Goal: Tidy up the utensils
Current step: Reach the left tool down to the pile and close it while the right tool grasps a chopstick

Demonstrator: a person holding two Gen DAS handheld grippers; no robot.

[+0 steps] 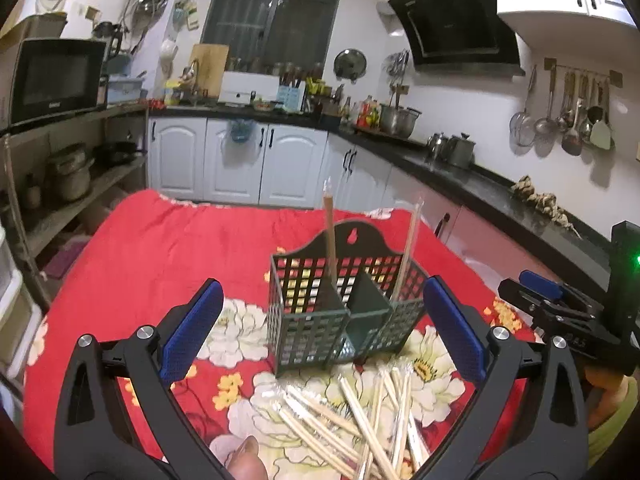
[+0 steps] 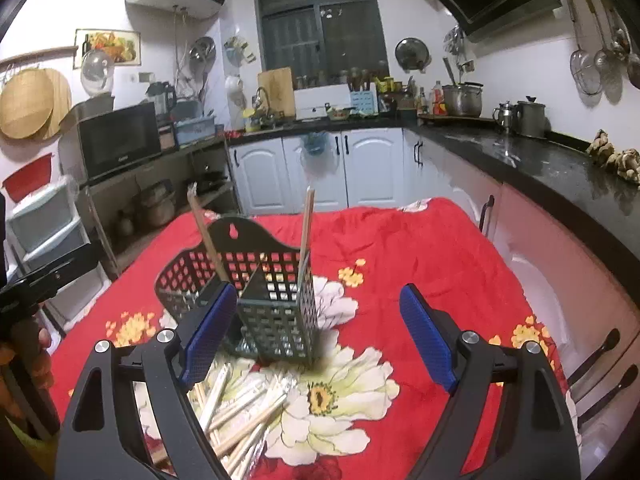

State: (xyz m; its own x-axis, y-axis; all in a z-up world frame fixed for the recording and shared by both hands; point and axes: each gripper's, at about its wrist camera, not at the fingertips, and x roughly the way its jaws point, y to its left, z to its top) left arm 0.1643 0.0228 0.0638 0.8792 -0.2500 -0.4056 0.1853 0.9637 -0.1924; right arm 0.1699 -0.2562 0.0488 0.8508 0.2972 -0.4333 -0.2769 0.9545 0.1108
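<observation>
Both grippers' fingers (image 1: pixel 192 332) (image 2: pixel 426 332) spread apart, empty — caddy (image 1: pixel 316 320) holds two wrapped chopsticks (image 1: pixel 330 240).

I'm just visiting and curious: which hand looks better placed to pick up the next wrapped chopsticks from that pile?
Probably the left. The left gripper is open, with the chopstick pile between its fingers. The right gripper, also open, has the pile off to its left.
</observation>
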